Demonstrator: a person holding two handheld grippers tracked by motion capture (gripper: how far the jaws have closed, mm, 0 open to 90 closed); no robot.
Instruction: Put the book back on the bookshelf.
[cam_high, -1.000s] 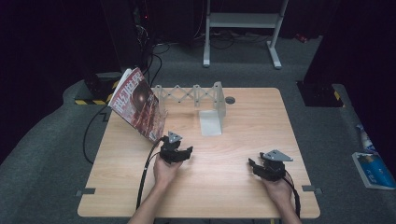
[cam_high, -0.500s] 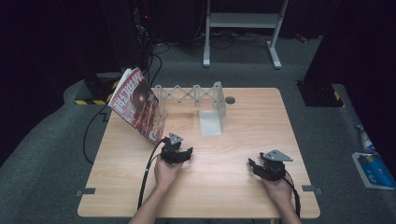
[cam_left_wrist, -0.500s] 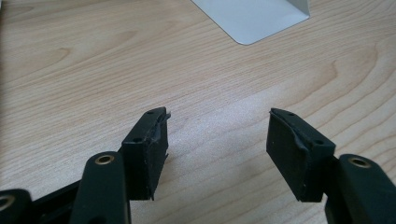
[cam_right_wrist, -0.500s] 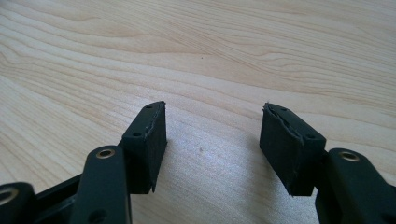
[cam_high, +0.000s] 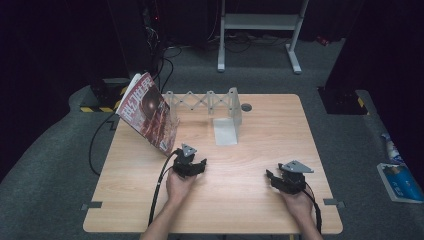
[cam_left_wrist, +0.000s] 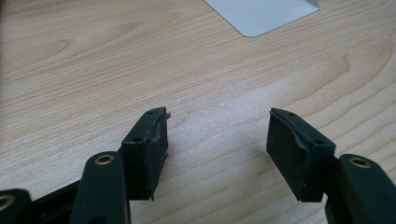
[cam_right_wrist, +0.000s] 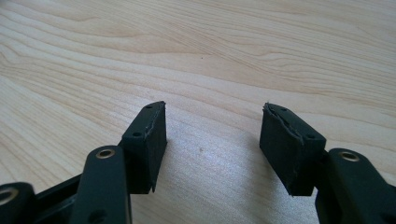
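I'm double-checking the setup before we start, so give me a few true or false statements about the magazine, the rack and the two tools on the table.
1. The magazine leans tilted at the left end of the expanding rack. True.
2. The left tool grips the magazine. False: its jaws stand open over bare table, nothing between them.
3. The right tool is open and holds nothing. True.
4. The white bookend lies between the two hands. False: it stands farther back, by the rack's right end.
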